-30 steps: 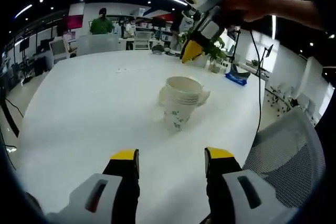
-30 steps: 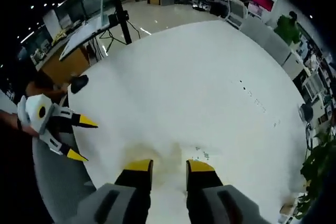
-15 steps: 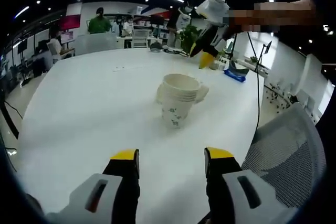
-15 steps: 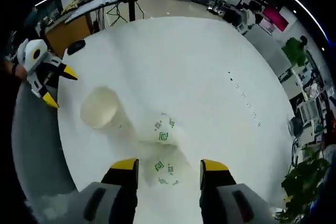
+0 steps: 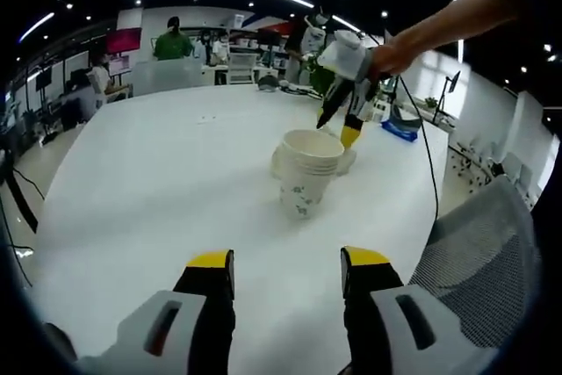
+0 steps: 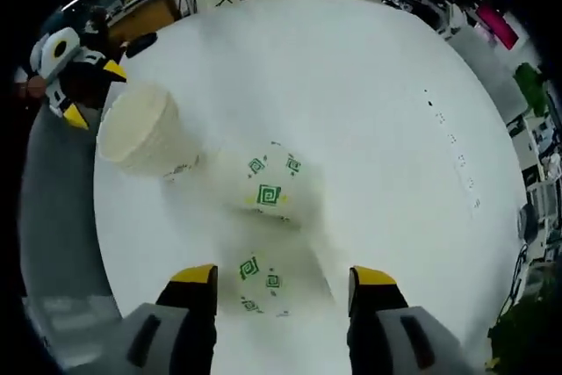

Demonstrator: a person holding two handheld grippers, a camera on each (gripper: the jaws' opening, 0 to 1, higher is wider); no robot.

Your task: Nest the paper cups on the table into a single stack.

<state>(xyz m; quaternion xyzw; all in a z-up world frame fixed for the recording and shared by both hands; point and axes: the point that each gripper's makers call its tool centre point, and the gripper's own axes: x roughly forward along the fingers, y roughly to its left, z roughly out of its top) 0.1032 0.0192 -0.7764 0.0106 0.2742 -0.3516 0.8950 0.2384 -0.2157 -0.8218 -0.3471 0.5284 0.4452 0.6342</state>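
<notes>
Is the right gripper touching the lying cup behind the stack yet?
Cannot tell. In the left gripper view the right gripper hangs close above the lying cup; any gap is unclear.

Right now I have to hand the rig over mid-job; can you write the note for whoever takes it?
Left gripper: open, empty, held back from the cups, above the white table.
Right gripper: open, empty, above the loose cups.
Stack of paper cups: upright mid-table, several already nested.
In the right gripper view, two loose cups with green prints lie on their sides: one beside the stack, one between the right gripper's jaws, not gripped.
Done: most cups nested.
Left: pick up each lying cup and nest it into the stack.
</notes>
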